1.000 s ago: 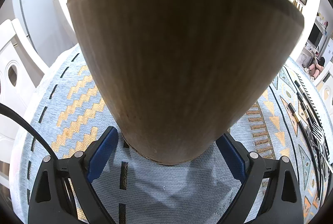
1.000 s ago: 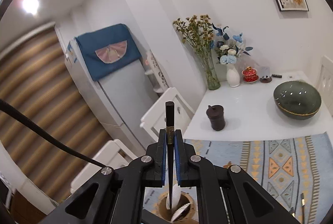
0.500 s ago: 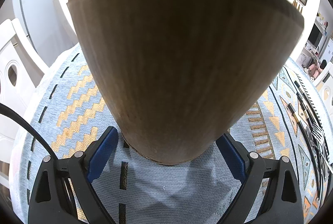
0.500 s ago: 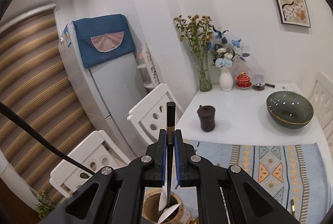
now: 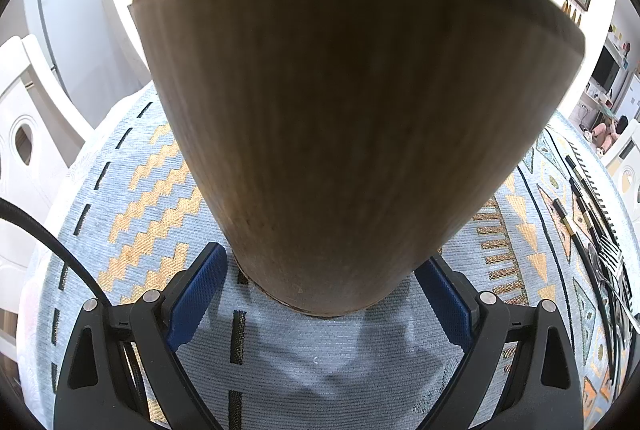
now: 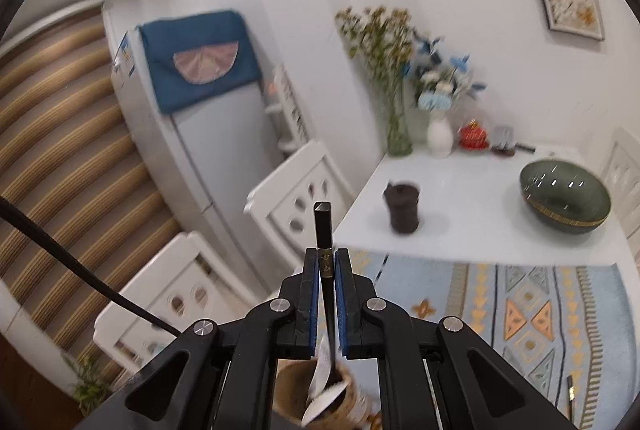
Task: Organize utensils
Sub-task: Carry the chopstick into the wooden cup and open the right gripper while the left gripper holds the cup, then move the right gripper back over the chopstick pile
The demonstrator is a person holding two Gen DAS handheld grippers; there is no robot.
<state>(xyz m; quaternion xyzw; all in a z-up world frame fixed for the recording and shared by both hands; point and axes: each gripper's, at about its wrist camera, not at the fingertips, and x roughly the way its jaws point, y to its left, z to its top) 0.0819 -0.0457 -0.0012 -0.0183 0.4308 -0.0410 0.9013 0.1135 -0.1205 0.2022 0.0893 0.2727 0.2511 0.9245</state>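
One black utensil (image 6: 323,230) in right tool (image 6: 327,262), one wooden holder (image 5: 352,134).

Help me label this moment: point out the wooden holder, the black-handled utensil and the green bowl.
wooden holder (image 5: 352,134), left wrist view, middle of its side wall
black-handled utensil (image 6: 323,226), right wrist view, upper handle
green bowl (image 6: 566,202), right wrist view, inner wall

left gripper (image 5: 320,294): black plastic linkage arms across the bottom of the frame, triangular cut-outs
left pads (image 5: 196,294): blue, ribbed
left screws: round silver heads at the arm joints
left cable (image 5: 48,238): black, curving in from the left edge
right gripper (image 6: 328,270): same black frame, lower centre
right pads (image 6: 314,294): blue inner faces
right cable (image 6: 80,270): black, from the left edge
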